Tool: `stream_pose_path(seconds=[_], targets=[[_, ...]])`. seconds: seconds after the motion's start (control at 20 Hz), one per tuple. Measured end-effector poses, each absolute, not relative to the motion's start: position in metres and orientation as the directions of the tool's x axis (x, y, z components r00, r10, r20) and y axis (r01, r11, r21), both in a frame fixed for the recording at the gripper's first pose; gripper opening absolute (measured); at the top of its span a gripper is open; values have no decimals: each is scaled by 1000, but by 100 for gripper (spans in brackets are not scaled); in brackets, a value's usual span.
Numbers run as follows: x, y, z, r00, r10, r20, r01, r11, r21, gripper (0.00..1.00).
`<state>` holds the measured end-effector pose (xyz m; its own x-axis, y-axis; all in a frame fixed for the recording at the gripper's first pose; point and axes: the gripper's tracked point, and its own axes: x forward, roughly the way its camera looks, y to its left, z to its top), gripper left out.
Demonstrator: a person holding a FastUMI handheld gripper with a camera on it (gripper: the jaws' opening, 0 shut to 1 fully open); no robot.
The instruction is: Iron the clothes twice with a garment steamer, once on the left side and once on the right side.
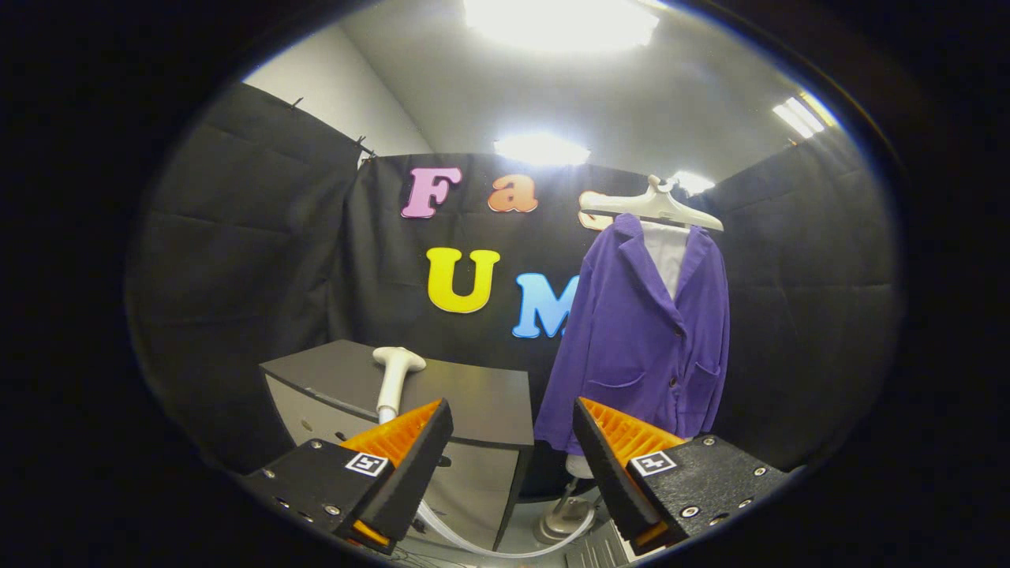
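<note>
Beyond the left finger, the steamer head point(397, 371) stands upright at the near edge of a grey cabinet point(481, 398), its clear hose point(489, 544) looping down below the fingers. The gripper point(513, 434) is spread wide with nothing between its jaws. Ahead of the right finger, well apart from the steamer, a purple jacket point(643, 339) hangs on a white hanger point(653, 207). Grasping should probably come first: centre both fingers on the steamer's neck and close squarely, so it cannot twist.
</note>
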<state>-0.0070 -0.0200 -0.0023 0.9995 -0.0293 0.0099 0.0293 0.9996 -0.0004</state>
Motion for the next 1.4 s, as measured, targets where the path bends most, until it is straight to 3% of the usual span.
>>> stream_pose_path(seconds=[0.4,0.85,1.4], targets=[[-33,12,-5,979,201,-25,-201,980,14,95],[9,62,-11,939,318,-133,-311,948,71,95],[151,137,9,953,235,-193,-224,971,80,95]])
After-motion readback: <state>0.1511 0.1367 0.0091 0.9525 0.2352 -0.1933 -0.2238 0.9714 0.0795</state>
